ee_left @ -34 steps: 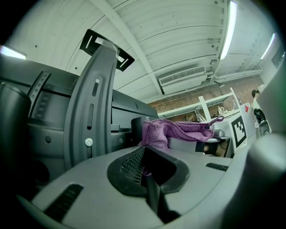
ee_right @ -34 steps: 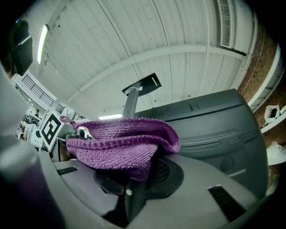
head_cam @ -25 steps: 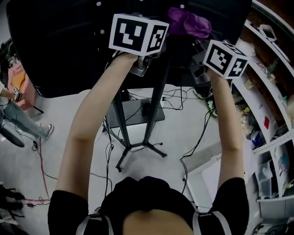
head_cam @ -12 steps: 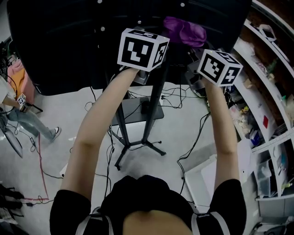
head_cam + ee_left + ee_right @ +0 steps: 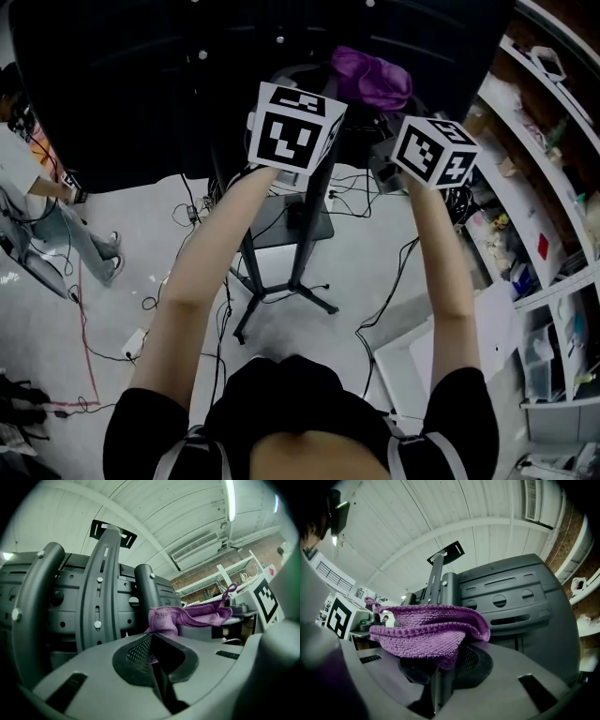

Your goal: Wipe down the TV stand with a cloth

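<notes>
Right gripper view shows the right tool (image 5: 440, 670) closed on the purple cloth (image 5: 426, 630). The left tool (image 5: 153, 641) pinches its other end

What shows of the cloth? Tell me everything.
The cloth is purple, a nubbly knit with a stitched hem, crumpled and folded over itself. One end is pinched in the shut left gripper; the bunched end is clamped in the right gripper and drapes over its jaws. It is held up before the dark TV back.

The cloth (image 5: 367, 77) is purple with a knitted weave, the TV stand (image 5: 303, 262) dark grey, the floor (image 5: 141, 244) pale grey.
</notes>
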A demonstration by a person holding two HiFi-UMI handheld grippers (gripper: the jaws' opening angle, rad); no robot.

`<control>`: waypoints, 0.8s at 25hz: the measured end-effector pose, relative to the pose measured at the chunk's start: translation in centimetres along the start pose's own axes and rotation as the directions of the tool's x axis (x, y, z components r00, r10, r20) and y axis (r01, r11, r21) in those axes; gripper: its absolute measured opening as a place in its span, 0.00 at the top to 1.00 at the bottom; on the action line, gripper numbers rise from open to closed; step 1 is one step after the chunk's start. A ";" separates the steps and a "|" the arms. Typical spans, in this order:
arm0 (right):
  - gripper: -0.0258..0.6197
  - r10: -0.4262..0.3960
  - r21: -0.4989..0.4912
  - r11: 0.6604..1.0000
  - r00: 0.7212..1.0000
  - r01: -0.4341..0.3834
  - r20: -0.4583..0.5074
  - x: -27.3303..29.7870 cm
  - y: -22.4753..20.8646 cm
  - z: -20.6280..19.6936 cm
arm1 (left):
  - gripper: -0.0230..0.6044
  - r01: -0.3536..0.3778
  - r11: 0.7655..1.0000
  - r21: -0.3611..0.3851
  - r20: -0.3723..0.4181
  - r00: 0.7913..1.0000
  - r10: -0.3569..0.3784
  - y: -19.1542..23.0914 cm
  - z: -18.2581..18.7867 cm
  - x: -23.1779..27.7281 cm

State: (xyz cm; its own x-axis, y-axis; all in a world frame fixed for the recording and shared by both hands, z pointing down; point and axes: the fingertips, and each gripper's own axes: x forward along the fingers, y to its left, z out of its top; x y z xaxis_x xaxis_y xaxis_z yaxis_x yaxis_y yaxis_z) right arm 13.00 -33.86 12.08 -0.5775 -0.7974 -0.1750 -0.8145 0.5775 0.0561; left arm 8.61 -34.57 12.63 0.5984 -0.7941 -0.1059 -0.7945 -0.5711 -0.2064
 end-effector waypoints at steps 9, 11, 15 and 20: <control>0.86 0.019 -0.007 1.000 1.000 -0.019 -0.016 -0.6 0.2 -2.9 | 0.95 -0.006 1.000 -0.025 -0.035 0.999 0.005 -1.0 -3.3 -0.5; 0.86 0.016 -0.004 1.000 1.000 -0.016 -0.020 -0.7 0.2 -3.6 | 0.95 -0.005 1.000 -0.019 -0.048 0.999 0.004 -1.2 -4.0 -0.6; 0.86 0.018 0.018 1.000 0.999 -0.017 -0.034 -0.9 0.3 -5.1 | 0.95 -0.004 1.000 -0.026 -0.072 0.997 0.002 -1.4 -5.5 -0.7; 0.86 0.016 0.059 0.998 0.999 -0.014 -0.045 -1.3 0.1 -7.0 | 0.95 -0.011 1.000 -0.011 -0.097 0.995 0.010 -2.0 -7.1 -0.8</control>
State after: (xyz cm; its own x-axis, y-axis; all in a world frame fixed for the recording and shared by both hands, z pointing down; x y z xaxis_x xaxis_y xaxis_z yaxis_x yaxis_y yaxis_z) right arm 13.22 -33.99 19.17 -0.5928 -0.7949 -0.1292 -0.8017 0.5977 0.0008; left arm 8.98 -34.31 20.06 0.5775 -0.8163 -0.0135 -0.8023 -0.5644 -0.1945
